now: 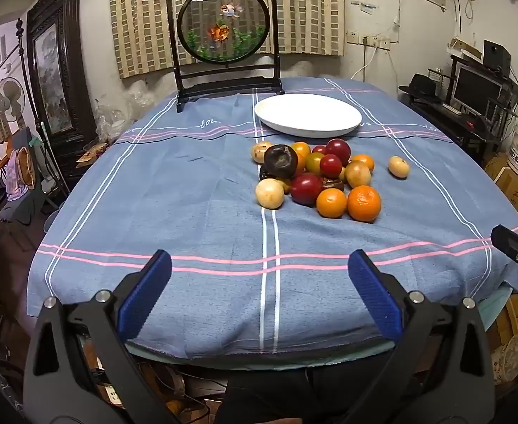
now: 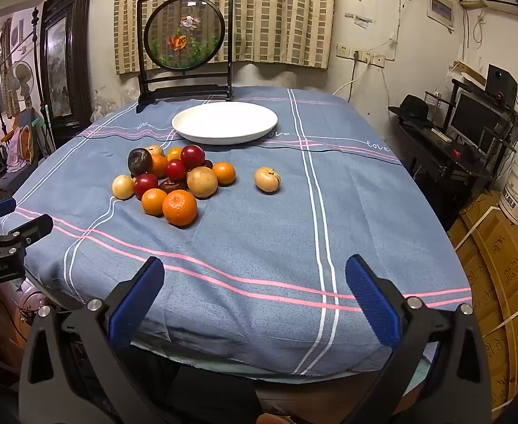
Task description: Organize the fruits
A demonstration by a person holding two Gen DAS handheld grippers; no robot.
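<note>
Fruits (image 1: 315,176) lie in a loose pile on the blue striped tablecloth (image 1: 188,212), a little past the middle of the table and just in front of the white plate (image 1: 307,115). The plate has nothing on it and stands apart from the pile. In the pile I can see orange mandarins, with the biggest mandarin (image 1: 364,203) at the near edge, dark red round fruits such as the red fruit (image 1: 306,188) beside it, pale yellow ones, and a dark brown fruit (image 1: 280,161) resting on top at the left side. One single yellow fruit (image 2: 267,179) lies alone on the cloth, to the right of the pile and not touching it.

Behind the plate, at the far edge of the table, a dark wooden stand with a round goldfish screen (image 1: 223,23) is upright.

The left gripper (image 1: 259,296) is above the near edge of the table with its blue pads spread wide and nothing between them. The right gripper (image 2: 255,300) is the same: wide apart, nothing held, well away from the fruits. Both point down toward the cloth.
</note>
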